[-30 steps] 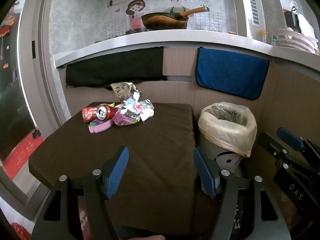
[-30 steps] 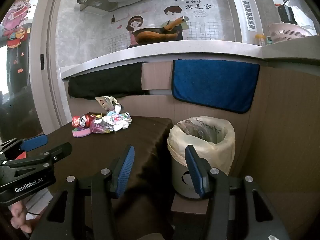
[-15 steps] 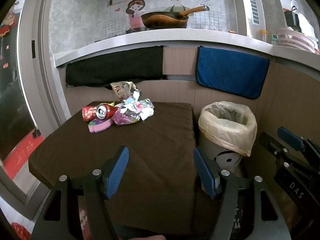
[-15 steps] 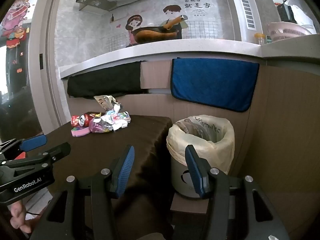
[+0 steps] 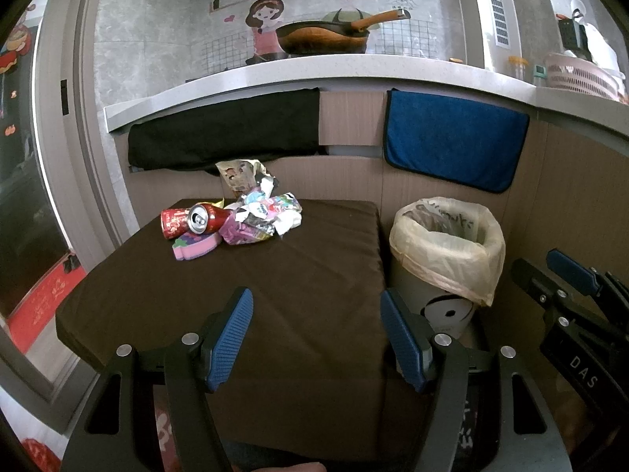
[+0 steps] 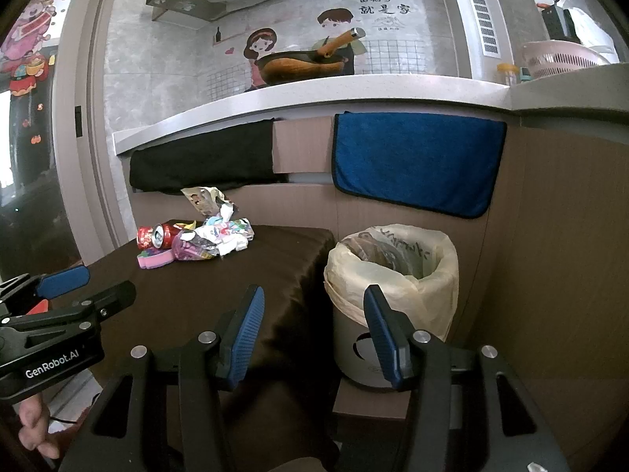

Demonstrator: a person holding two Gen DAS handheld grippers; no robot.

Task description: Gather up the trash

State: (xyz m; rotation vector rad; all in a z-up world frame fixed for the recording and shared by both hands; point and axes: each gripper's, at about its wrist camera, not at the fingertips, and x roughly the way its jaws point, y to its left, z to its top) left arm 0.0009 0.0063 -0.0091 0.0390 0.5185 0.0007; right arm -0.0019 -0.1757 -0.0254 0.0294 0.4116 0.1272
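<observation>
A heap of trash lies at the far left of the brown-covered table: two red cans, crumpled wrappers, a pink foam piece and a torn paper bag. A bin lined with a pale bag stands right of the table. My left gripper is open over the near table edge, far from the heap. My right gripper is open and holds nothing, with its fingers framing the gap between table and bin. The trash heap shows in the right wrist view too.
A black cloth and a blue towel hang from the counter behind the table. A wok sits on the counter, a pink basket at its right end. Wooden panels close off the right side.
Both grippers have crept slightly forward; the view is otherwise the same and both stay open.
</observation>
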